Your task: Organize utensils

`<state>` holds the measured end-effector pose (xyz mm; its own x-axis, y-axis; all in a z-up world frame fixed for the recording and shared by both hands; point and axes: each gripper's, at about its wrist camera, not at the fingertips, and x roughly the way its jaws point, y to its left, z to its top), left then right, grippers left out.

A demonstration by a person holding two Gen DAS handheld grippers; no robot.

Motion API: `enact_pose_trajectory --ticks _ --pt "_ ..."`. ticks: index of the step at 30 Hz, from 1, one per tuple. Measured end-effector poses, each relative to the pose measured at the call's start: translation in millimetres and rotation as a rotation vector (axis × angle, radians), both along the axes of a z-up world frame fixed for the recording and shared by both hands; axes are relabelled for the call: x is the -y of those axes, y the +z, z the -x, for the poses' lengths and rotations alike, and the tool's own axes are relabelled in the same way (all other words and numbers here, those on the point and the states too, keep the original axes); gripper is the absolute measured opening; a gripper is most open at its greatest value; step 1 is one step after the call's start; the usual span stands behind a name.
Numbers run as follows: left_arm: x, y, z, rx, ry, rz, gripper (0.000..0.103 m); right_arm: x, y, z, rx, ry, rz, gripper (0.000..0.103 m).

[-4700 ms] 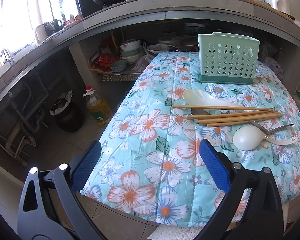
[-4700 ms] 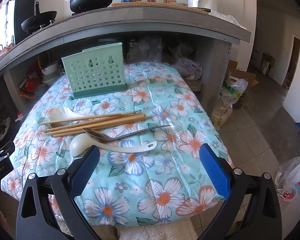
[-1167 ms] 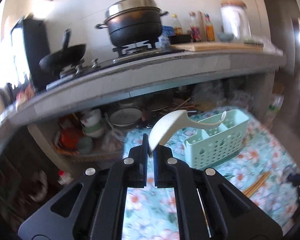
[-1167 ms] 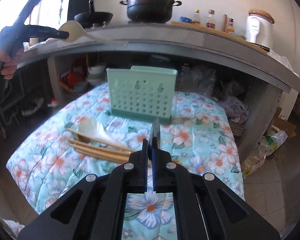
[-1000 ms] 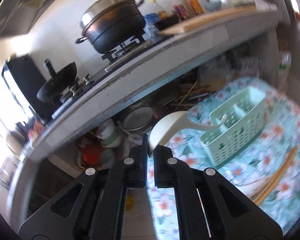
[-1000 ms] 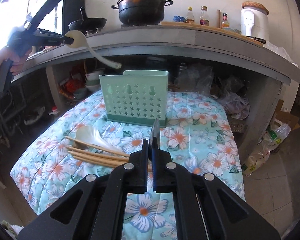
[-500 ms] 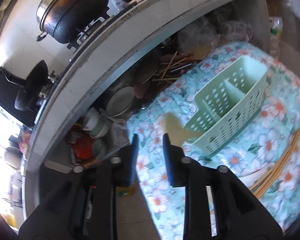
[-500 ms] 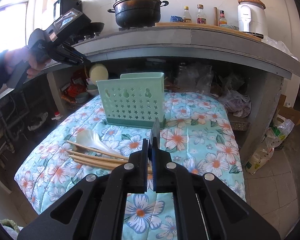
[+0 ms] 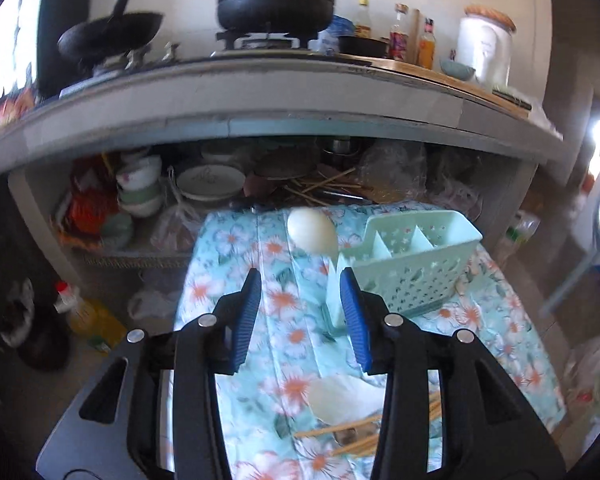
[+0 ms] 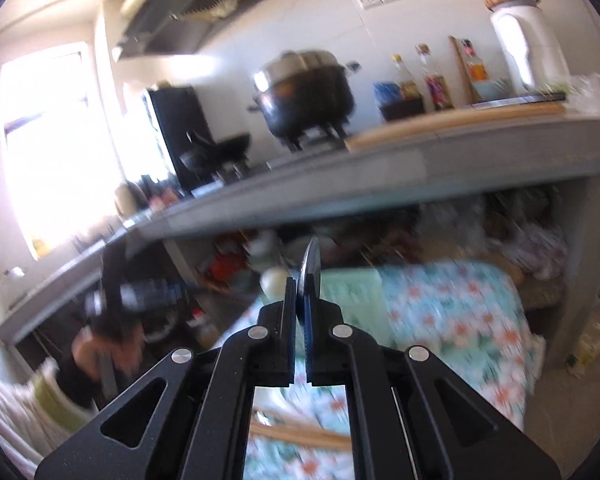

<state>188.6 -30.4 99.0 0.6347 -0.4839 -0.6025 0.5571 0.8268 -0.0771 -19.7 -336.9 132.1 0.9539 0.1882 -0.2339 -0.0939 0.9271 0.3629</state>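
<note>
Floral cloth on the surface (image 9: 236,280) holds the green caddy (image 9: 416,264), w/ a white spoon (image 9: 312,230) standing in its near end. My left fingers (image 9: 249,308) have just been opening, nothing between them. Right fingers (image 10: 289,300) are clamped on a thin metal spoon (image 10: 311,264): stiff, light, slick, so grip mid-handle.

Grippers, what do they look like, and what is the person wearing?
Each black two-finger gripper, left gripper and right gripper, has angular arms with cut-out holes, round silver bolts and ribbed blue pads. In the blurred right wrist view the person's hand shows a dark cuff, then a green band and a pale striped sleeve.
</note>
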Motion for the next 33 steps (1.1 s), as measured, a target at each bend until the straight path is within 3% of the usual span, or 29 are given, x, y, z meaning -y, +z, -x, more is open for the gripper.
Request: enact_pose_trajectory --ticks 3,8,13,19,25,33 --pt "-17.6 -23.8 15.1 -0.035 0.014 0.063 0.043 3.1 28.8 -37.1 0.09 0.059 -0.021 0.004" --pt "-36.3 -53.5 33.5 -0.072 0.023 0.121 0.047 -1.1 45.7 -104.2 0.119 0.077 -0.017 0.004" --pt "-46.5 -70.8 41.8 -0.081 0.022 0.126 0.052 -1.6 17.6 -154.3 0.047 0.058 -0.004 0.004" --pt "-51.9 -86.4 37.5 -0.13 0.016 0.145 0.054 -0.8 -46.7 -182.6 -0.136 0.042 0.034 0.004" --pt "-49.4 -97.2 33.9 -0.157 0.025 0.144 0.054 -3.9 -66.9 -158.3 -0.173 -0.025 0.087 0.005" --pt "-54.7 -110.8 31.8 -0.199 0.076 0.149 0.055 3.4 -60.6 -89.0 -0.095 -0.167 0.057 0.028"
